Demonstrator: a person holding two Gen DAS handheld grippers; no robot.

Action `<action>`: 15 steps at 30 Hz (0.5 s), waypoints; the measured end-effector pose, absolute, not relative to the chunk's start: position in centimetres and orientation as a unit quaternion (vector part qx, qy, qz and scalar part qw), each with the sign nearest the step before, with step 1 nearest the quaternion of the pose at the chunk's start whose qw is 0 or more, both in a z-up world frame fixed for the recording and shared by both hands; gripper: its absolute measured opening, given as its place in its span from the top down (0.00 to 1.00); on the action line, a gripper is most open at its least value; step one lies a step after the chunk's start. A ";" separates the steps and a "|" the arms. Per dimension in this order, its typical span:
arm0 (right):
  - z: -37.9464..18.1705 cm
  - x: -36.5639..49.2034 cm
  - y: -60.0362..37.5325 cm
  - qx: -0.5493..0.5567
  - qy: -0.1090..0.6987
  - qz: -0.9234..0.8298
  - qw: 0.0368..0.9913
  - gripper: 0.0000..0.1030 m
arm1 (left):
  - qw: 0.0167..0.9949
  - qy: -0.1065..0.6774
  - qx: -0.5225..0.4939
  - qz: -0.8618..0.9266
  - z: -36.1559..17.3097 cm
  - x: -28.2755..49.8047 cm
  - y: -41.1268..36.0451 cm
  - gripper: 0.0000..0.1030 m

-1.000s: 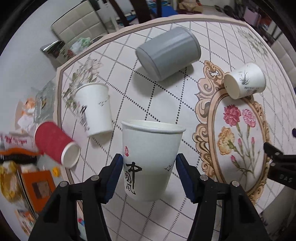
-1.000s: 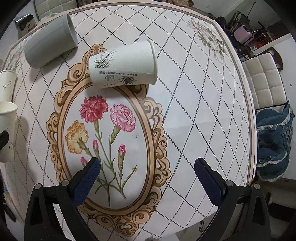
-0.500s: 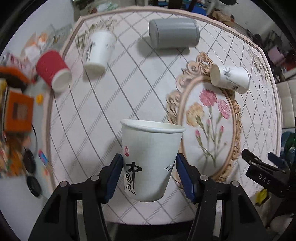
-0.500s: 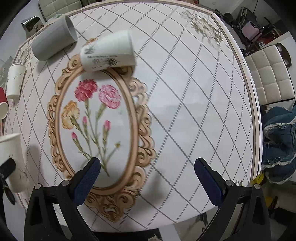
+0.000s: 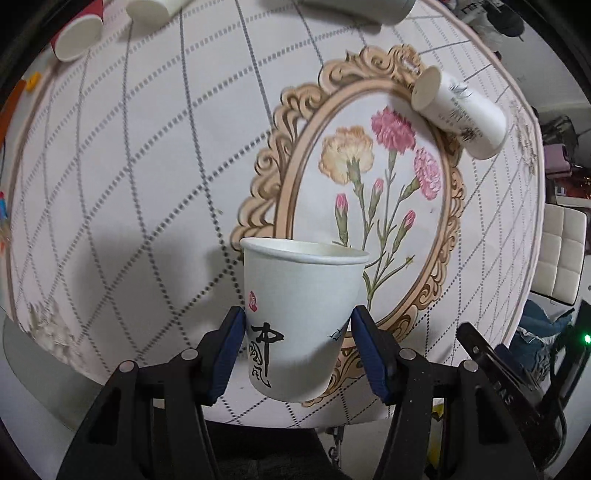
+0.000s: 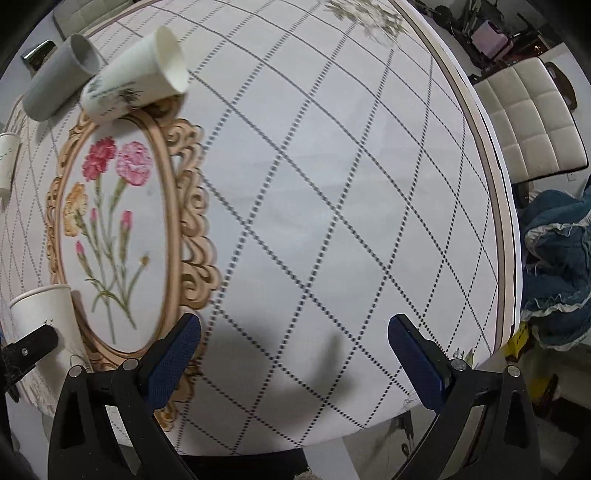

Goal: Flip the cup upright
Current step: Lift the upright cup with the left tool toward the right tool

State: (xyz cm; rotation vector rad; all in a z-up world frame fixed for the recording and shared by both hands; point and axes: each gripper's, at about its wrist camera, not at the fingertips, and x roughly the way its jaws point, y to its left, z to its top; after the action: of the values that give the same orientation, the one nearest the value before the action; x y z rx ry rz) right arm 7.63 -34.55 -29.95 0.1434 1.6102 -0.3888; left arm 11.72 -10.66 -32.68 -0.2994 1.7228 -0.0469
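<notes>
My left gripper [image 5: 298, 345] is shut on a white paper cup [image 5: 301, 314] with black calligraphy, held mouth up above the near edge of the round table [image 5: 110, 184]. The same cup shows at the left edge of the right wrist view [image 6: 48, 317]. My right gripper [image 6: 294, 352] is open and empty above the table's near right part. A second white paper cup [image 5: 460, 110] with a plant print lies on its side at the top of the gold oval frame; it also shows in the right wrist view [image 6: 136, 81].
A grey cup [image 6: 55, 88] lies on its side beyond the printed cup. A red cup [image 5: 75, 35] and another white cup [image 5: 155, 7] lie at the far left. A padded chair [image 6: 532, 122] and blue cloth [image 6: 557, 266] stand right of the table.
My left gripper has carried the calligraphy cup back toward the near table edge and swung right. The right gripper has drawn back and stayed open.
</notes>
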 end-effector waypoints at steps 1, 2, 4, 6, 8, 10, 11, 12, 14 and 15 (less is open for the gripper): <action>-30.1 7.4 -34.9 0.065 0.717 -0.174 0.672 0.01 | 0.640 0.757 -0.130 -0.019 -33.0 11.7 -10.9 0.44; -30.3 7.5 -35.2 0.065 0.717 -0.174 0.672 0.01 | 0.639 0.759 -0.125 -0.018 -33.4 11.7 -11.1 0.42; -30.4 7.3 -35.7 0.065 0.717 -0.176 0.671 0.01 | 0.645 0.756 -0.112 -0.020 -33.7 11.5 -11.5 0.41; -30.6 7.3 -36.3 0.066 0.717 -0.176 0.671 0.01 | 0.645 0.756 -0.105 -0.023 -33.8 11.4 -11.9 0.41; -30.8 7.2 -36.7 0.068 0.717 -0.177 0.671 0.01 | 0.649 0.756 -0.084 -0.019 -33.9 11.3 -12.4 0.41; -30.8 7.1 -36.8 0.069 0.717 -0.176 0.671 0.01 | 0.653 0.755 -0.066 -0.016 -34.1 11.1 -12.7 0.33; -30.9 7.1 -36.9 0.069 0.717 -0.176 0.671 0.01 | 0.654 0.754 -0.060 -0.014 -34.1 11.1 -12.7 0.20; -30.9 7.1 -37.0 0.068 0.717 -0.175 0.672 0.01 | 0.656 0.753 -0.053 -0.013 -34.2 11.0 -12.8 0.15; -30.9 7.0 -37.0 0.067 0.716 -0.175 0.673 0.01 | 0.659 0.751 -0.045 -0.012 -34.2 10.8 -12.9 0.10; -30.8 7.0 -37.0 0.067 0.715 -0.175 0.674 0.01 | 0.660 0.750 -0.041 -0.012 -34.3 10.8 -13.0 0.09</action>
State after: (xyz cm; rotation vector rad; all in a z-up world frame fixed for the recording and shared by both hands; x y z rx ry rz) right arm 6.97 -36.97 -30.83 0.1513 1.6093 -0.3939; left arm 10.80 -13.03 -34.26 -0.0933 1.6984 -0.0276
